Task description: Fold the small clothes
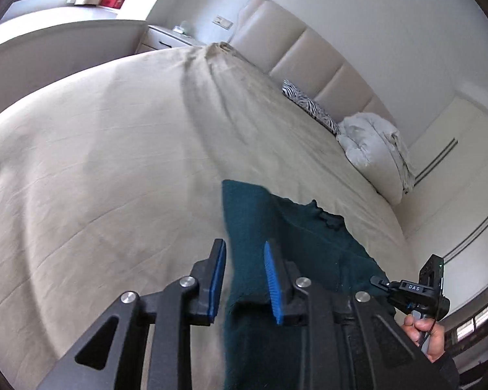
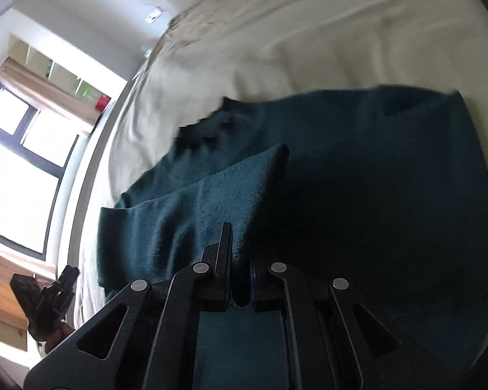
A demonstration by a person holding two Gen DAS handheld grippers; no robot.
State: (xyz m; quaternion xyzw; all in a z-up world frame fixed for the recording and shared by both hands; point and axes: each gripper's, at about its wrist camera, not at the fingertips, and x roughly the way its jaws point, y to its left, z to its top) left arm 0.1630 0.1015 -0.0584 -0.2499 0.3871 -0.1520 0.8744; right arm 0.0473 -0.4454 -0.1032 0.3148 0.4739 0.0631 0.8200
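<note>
A dark teal knit garment [image 1: 296, 237] lies on the beige bed cover [image 1: 97, 162], partly lifted. My left gripper [image 1: 245, 279] is open, its blue pads either side of the garment's raised left edge without pinching it. My right gripper [image 2: 240, 260] is shut on a fold of the same garment [image 2: 358, 178], which hangs dark beneath and to the right of it. In the left wrist view the right gripper [image 1: 379, 281] shows at the garment's far side, held by a hand. In the right wrist view the left gripper [image 2: 70, 273] shows at lower left.
A zebra-print pillow [image 1: 309, 104] and a white bundled duvet [image 1: 371, 143] lie by the padded headboard [image 1: 309, 52]. A bedside cabinet [image 1: 166, 39] stands beyond the bed. A window [image 2: 16, 162] and shelves are at the bed's far side.
</note>
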